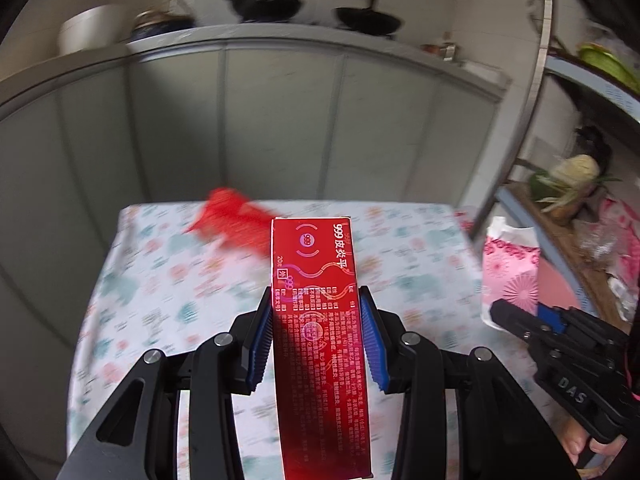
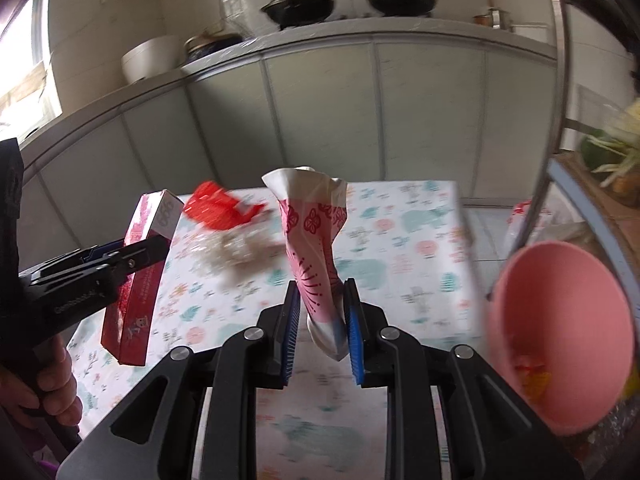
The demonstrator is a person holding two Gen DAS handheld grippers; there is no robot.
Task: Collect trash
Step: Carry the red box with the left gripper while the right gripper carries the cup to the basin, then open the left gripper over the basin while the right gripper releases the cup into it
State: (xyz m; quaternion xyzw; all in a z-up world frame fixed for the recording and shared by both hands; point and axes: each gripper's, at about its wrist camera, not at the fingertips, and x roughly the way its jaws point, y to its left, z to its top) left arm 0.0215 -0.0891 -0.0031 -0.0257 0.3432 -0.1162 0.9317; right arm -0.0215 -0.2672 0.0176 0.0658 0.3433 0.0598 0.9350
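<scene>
Fingers [image 1: 276,320] clamp a red box [image 1: 316,280], others [image 2: 352,312] a pink wrapper [image 2: 316,248] — above a floral tablecloth [image 2: 400,240], pans [image 2: 400,0] shelved behind.

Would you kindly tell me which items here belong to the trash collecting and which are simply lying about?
Part of the job:
- red box, in the left hand-held gripper
- pink patterned wrapper, in the right hand-held gripper
- red crumpled wrapper on the table
- pink bin

Just lying about:
- woks
- white pot

I am facing pale grey cabinet doors [image 1: 280,120] under a counter [image 2: 360,28] holding dark woks [image 2: 402,0], white tiled wall behind, daylight coming through a window [image 2: 28,64].
</scene>
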